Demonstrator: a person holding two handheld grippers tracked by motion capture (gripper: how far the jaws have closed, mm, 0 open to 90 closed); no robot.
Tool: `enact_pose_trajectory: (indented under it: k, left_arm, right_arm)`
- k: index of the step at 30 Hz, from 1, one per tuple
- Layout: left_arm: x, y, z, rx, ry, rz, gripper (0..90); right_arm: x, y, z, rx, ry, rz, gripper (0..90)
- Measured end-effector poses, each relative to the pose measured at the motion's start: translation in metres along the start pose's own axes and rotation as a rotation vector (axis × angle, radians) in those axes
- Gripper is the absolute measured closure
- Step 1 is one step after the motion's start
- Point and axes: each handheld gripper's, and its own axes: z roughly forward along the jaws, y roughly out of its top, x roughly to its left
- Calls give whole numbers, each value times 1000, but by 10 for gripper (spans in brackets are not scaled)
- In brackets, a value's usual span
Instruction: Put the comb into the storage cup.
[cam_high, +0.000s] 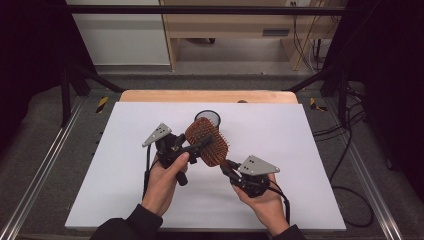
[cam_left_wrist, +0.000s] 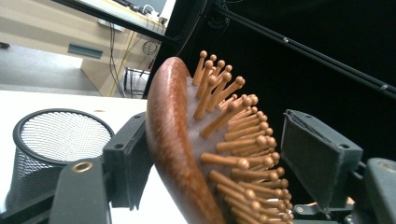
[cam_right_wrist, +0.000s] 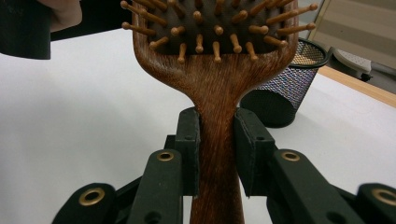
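A brown wooden paddle hairbrush (cam_high: 207, 141) is held above the white table. My right gripper (cam_high: 226, 168) is shut on its handle; in the right gripper view both pads press the handle's neck (cam_right_wrist: 217, 140) just below the head (cam_right_wrist: 212, 28). My left gripper (cam_high: 204, 143) straddles the brush head (cam_left_wrist: 173, 140). Its one jaw lies against the wooden back. The other pad (cam_left_wrist: 317, 154) stands a little off the bristle tips, so this gripper (cam_left_wrist: 224, 144) is open. A black mesh cup (cam_high: 207, 118) stands upright just behind the brush.
The mesh cup (cam_left_wrist: 51, 140) (cam_right_wrist: 280, 98) is empty as far as I see. A white sheet (cam_high: 125, 200) covers the table, and a wooden edge (cam_high: 200, 96) shows at the back. Black frame bars and cables run along both sides.
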Motion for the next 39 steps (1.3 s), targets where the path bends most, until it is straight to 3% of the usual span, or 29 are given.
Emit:
enact_pose_trajectory:
  k: [16,26,39]
  left_arm:
    - [1,0,2,22,19,-55,373]
    - [-1,2,2,20,5,-85,427]
    - [-11,5,2,27,22,-89,500]
  right_arm:
    - [1,-1,3,-4,-8,2,729]
    - [1,-2,4,-11,-10,10,730]
    - [3,-3,5,-12,-5,18,730]
